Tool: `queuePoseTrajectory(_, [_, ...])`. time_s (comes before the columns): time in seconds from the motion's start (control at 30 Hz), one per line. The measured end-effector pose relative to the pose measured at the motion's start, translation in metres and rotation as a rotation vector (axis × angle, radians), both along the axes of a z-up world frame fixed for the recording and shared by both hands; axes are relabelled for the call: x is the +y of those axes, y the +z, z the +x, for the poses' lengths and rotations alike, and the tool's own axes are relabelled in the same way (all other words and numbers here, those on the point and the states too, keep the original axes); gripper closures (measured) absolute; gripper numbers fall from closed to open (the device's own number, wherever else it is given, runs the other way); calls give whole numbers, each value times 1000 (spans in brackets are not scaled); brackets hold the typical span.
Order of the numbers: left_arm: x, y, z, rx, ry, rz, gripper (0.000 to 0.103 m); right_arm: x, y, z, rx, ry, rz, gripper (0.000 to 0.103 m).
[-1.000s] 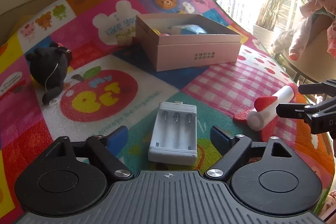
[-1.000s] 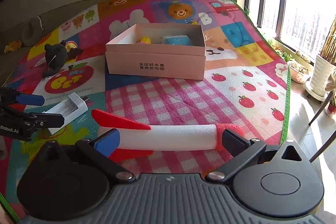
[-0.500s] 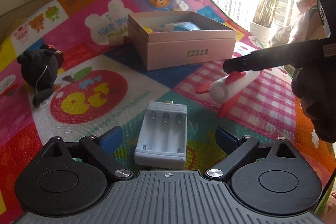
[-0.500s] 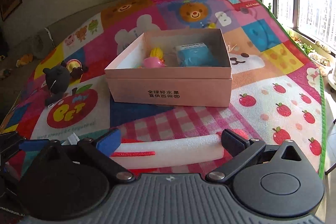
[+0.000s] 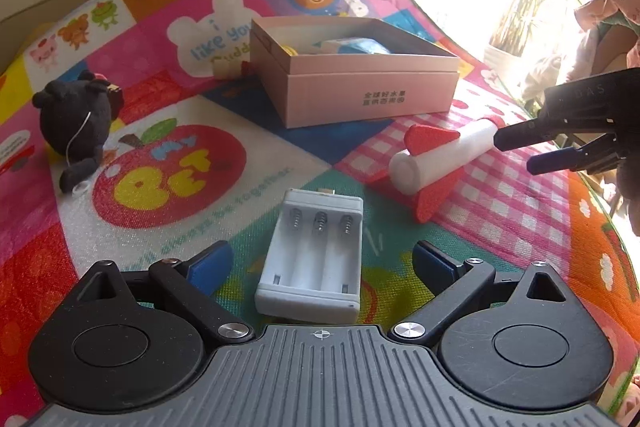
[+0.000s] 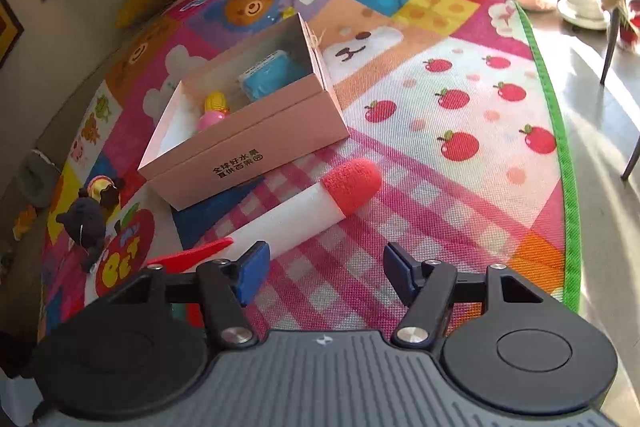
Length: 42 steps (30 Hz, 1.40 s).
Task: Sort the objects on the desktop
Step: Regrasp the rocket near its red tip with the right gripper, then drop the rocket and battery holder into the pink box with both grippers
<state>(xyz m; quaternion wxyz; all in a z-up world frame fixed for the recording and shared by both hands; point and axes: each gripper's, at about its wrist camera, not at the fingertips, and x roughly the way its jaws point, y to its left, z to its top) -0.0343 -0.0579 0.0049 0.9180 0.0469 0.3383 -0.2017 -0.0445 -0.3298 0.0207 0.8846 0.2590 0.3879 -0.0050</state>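
A white battery holder [image 5: 316, 251] lies on the mat between the fingers of my left gripper [image 5: 322, 263], which is open, its blue pads apart from the holder's sides. A white foam rocket [image 5: 440, 155] with red fins and a red nose lies on the pink checked patch. In the right wrist view the rocket [image 6: 304, 211] runs diagonally away from the left fingertip. My right gripper [image 6: 326, 273] is closing, with only mat between its pads. In the left wrist view the right gripper [image 5: 514, 154] hovers just off the rocket's nose end.
A pink open box [image 5: 360, 83] stands behind the rocket; the same box [image 6: 240, 147] holds a blue pack [image 6: 272, 75] and a yellow-pink toy [image 6: 214, 111]. A black plush [image 5: 76, 119] sits at the left. The mat's green edge [image 6: 560, 147] and bare floor lie to the right.
My right gripper rolled and drew back; the rocket, which spanned its fingers, now lies slanted ahead of the left finger. Its jaws narrowed. The left jaws widened around the battery holder.
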Motion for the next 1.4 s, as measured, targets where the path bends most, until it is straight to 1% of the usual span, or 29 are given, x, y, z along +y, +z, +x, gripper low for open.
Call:
queuePoseTrajectory(0.07, [1,1,0,-2,1,3,3,-6,-6,15,16,-28,77,38])
queuePoseTrajectory(0.1, [2,2,-1,-5,4,2,3,-4,-7,23,9,-31,91,36])
queuePoseTrajectory(0.17, [6,4,-1,-10,12,-4,3,4,-7,40,11,-25,83,34])
queuePoseTrajectory(0.2, [7,6,-1,-13,12,-6,3,9,-7,47,9,-12,70,36])
queuePoseTrajectory(0.23, [9,7,-1,-18,9,-8,2,17,-6,56,3,24,48,52])
queuePoseTrajectory(0.27, [10,7,-2,-23,4,-10,1,24,-7,63,6,66,36,54])
queuePoseTrajectory(0.37, [12,10,-6,-41,-12,-21,1,33,-5,72,2,144,10,58])
queuePoseTrajectory(0.4, [14,11,-7,-43,-18,-27,1,32,-3,72,6,170,10,61])
queuePoseTrajectory(0.47, [18,13,-7,-44,-30,-47,0,28,0,68,21,217,6,62])
queuePoseTrajectory(0.53, [23,16,-9,-41,-41,-75,0,22,5,61,36,270,6,71])
queuePoseTrajectory(0.57, [25,17,-9,-38,-44,-86,0,18,8,55,39,300,1,73])
queuePoseTrajectory(0.6, [27,17,-8,-37,-44,-93,0,15,12,50,34,323,-14,80])
queuePoseTrajectory(0.63, [27,17,-8,-34,-40,-97,0,12,17,45,24,337,-37,82])
queuePoseTrajectory(0.7, [26,15,-6,-27,-30,-89,0,10,24,36,12,363,-98,82])
queuePoseTrajectory(0.77, [21,13,-5,-17,-33,-70,0,12,29,28,0,357,-157,81])
queuePoseTrajectory(0.8, [19,11,-6,-14,-40,-58,0,14,30,23,-12,349,-181,79])
queuePoseTrajectory(0.83, [16,10,-7,-13,-45,-45,0,16,31,19,-21,349,-186,67])
queuePoseTrajectory(0.87, [14,9,-7,-12,-43,-31,0,18,30,16,-25,341,-180,58])
queuePoseTrajectory(0.9, [12,8,-7,-12,-39,-17,0,19,29,14,-31,312,-170,37])
queuePoseTrajectory(0.93, [10,6,-7,-12,-32,-2,0,21,28,13,-42,279,-168,30])
queuePoseTrajectory(1.0, [8,5,-6,-12,-21,20,0,28,22,18,-42,226,-190,30])
queuePoseTrajectory(1.07, [6,3,-6,-12,-20,36,0,37,13,29,-1,186,-220,31])
queuePoseTrajectory(1.13, [4,3,-7,-13,-26,46,0,43,2,37,47,175,-241,38])
queuePoseTrajectory(1.17, [3,2,-7,-14,-29,49,1,45,1,35,32,170,-257,38])
queuePoseTrajectory(1.2, [3,2,-7,-15,-30,51,1,48,1,31,21,179,-277,45])
queuePoseTrajectory(1.23, [2,2,-7,-15,-31,52,2,49,1,27,17,188,-281,55])
queuePoseTrajectory(1.3, [0,1,-5,-10,-34,53,11,49,1,18,14,213,-271,66])
queuePoseTrajectory(1.33, [-1,1,-4,-9,-34,55,20,48,2,13,11,230,-261,68])
queuePoseTrajectory(1.4, [-3,2,-2,-15,-35,54,24,47,3,3,13,259,-248,72])
